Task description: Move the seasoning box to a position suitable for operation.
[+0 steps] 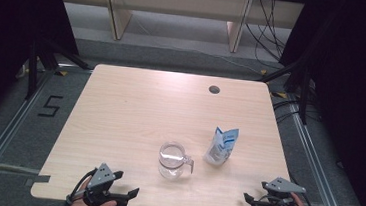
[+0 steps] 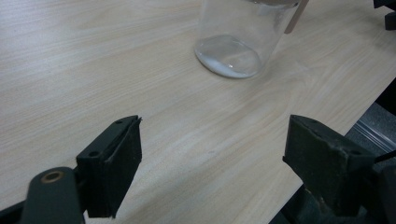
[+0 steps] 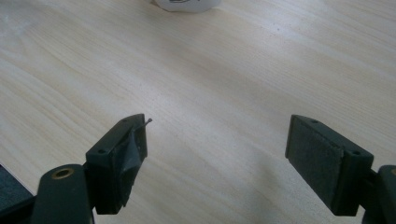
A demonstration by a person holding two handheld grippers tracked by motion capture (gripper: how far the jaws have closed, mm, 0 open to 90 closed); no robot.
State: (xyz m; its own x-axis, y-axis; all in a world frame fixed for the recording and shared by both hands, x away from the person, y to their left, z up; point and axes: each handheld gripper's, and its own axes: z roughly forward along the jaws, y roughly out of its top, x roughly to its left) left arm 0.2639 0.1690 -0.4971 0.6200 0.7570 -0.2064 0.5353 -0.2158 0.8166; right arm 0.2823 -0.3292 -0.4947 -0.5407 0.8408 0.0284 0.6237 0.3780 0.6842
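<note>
A clear glass mug (image 1: 172,160) with a handle stands upright near the table's front middle; a thin white layer covers its bottom (image 2: 228,57). To its right stands a small blue-and-white pouch (image 1: 221,146), its base (image 3: 186,4) at the top edge of the right gripper view. My left gripper (image 1: 130,195) rests at the front left edge, a hand's width from the mug, open with nothing between its pads (image 2: 212,161). My right gripper (image 1: 248,198) sits at the front right edge, open and empty (image 3: 217,158), well short of the pouch.
The light wooden table (image 1: 135,109) has a round cable hole (image 1: 214,89) at the back right. Dark stands and cables surround it, with a floor marking (image 1: 50,106) to the left. Wooden furniture legs stand beyond the far edge.
</note>
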